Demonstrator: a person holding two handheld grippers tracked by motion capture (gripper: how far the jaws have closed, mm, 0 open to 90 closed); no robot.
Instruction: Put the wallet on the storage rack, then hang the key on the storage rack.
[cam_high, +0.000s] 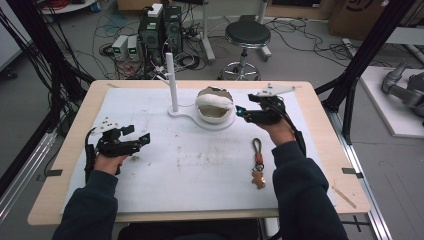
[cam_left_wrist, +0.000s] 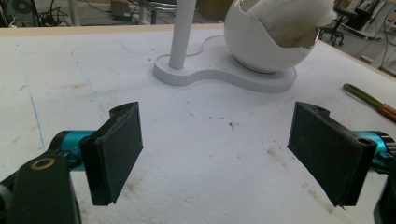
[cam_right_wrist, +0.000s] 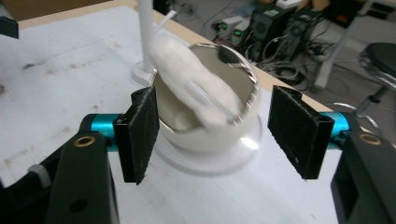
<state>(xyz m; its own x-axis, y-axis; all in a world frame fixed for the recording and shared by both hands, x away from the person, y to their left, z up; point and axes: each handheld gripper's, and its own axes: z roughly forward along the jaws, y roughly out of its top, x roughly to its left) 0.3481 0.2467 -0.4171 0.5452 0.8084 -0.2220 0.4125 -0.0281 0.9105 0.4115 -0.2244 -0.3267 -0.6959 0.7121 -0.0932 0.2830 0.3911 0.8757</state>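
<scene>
Right gripper (cam_high: 240, 113) stands just beside the white egg-shaped bowl (cam_high: 215, 114), at the far middle of the white foam mat (cam_high: 200, 165). Its jaws are wide apart and hold nothing; they point at the bowl. A white fluffy cloth (cam_high: 214, 102) lies in the bowl and sticks out over its rim. The bowl sits on a flat white base with a thin upright white post (cam_high: 172, 82). Left gripper (cam_high: 142, 140) rests on the mat, well apart from the bowl, jaws wide and empty. A brown keychain with a green loop (cam_high: 257, 165) lies on the mat near the right sleeve.
</scene>
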